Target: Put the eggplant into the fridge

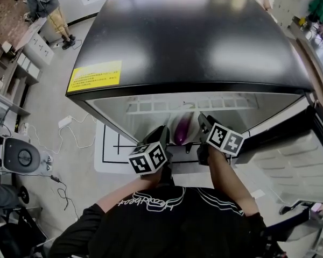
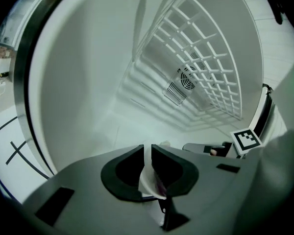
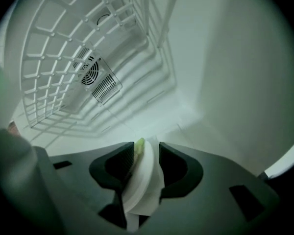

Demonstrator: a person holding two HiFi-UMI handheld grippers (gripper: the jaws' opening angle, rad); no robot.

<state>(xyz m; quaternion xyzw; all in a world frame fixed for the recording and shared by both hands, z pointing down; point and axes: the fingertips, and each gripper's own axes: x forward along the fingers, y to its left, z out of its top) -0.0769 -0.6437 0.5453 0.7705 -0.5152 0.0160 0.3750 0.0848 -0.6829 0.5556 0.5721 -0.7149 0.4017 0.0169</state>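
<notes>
We have the eggplant [image 1: 182, 128] inside the open fridge [image 1: 194, 42], near its wire shelf [image 1: 151, 105]. It lies between both grippers, long axis running inward. The left gripper [image 2: 147, 148] pinches its white wrapper [image 2: 146, 180] and purple skin. The right gripper [image 3: 146, 146] has its fingers spread around the wrapper's green-tipped edge. We judge that only the left's hold remains to be let go.

A lab-like test room: a black fridge [image 1: 194, 36] stands on a line-marked mat [image 1: 109, 153], with loose cables [image 1: 62, 138] and open shelves [image 1: 13, 71] nearby.
</notes>
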